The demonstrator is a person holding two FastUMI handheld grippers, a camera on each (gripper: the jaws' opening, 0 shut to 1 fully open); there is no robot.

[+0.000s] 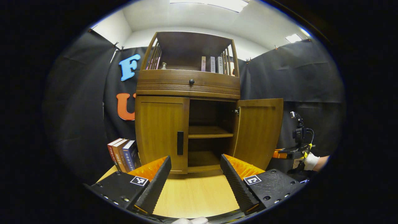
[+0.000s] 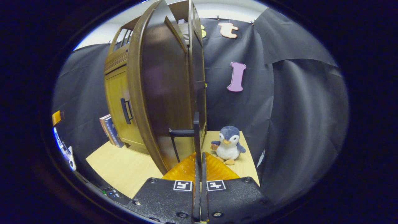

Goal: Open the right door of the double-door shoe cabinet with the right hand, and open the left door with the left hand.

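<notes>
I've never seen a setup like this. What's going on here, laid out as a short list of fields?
Cabinet: wooden shoe cabinet standing on a light wooden table
Right door: right door swung open, shelf visible inside
Left door: left door closed, its dark handle untouched
Left gripper: left gripper fingers spread apart, facing the left door, holding nothing
Right gripper: right gripper fingers closed on the right door's handle
Beside cabinet: books on one side, a plush penguin on the other
</notes>
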